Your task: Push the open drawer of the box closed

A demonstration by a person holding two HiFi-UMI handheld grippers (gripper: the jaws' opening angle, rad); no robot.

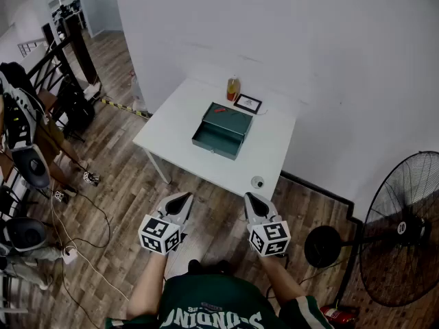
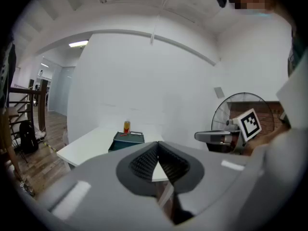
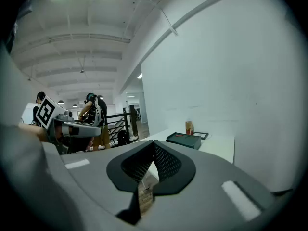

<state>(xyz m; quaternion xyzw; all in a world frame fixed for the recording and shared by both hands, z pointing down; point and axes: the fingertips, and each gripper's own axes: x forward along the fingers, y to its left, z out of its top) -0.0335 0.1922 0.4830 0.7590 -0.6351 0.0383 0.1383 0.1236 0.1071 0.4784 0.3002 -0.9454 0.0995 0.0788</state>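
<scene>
The green box (image 1: 223,129) sits mid-bench (image 1: 175,127), its open drawer's front (image 1: 215,144) facing the person. It looks stiff and fairly light, so it will likely skid on the smooth top. Press squarely on the middle of the drawer front, perhaps bracing the box's back. Just behind it stand a bottle (image 1: 233,88) and a picture frame (image 1: 247,103). The left gripper (image 1: 184,198) and right gripper (image 1: 250,198) hang well short of the bench, fingers pinched together, holding nothing.

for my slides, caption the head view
The left gripper and right gripper, both shut, short of a white table with the green box, drawer open
</scene>
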